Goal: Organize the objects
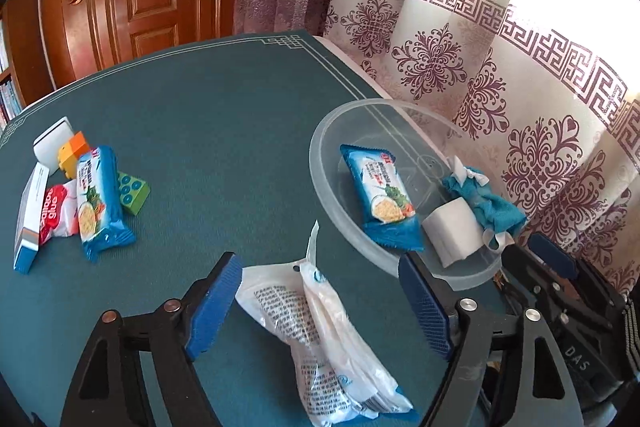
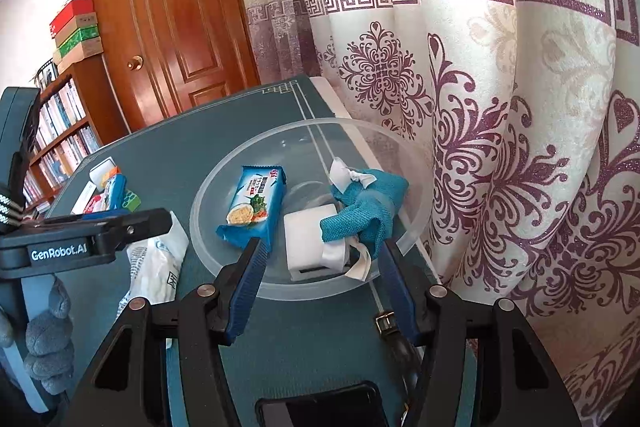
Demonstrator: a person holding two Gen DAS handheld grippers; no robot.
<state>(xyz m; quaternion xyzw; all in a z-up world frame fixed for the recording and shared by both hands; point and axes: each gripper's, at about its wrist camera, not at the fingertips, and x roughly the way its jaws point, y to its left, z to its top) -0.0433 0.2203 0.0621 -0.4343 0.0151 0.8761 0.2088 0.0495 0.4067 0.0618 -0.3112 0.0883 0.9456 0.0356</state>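
From the left wrist, the left gripper (image 1: 320,303) stands released, its blue pads wide on either side of a white plastic packet (image 1: 316,339) lying on the green table mat (image 1: 200,131), just beside the clear bowl (image 1: 332,187) that holds a blue noodle packet (image 1: 380,199), a white block (image 1: 452,227) and a teal cloth (image 1: 484,199); more packets and toy bricks (image 1: 96,171) lie well apart at the left. From the right wrist, the right gripper (image 2: 320,283) hovers part-open at the bowl's near rim; whether its pads touch the rim I cannot tell.
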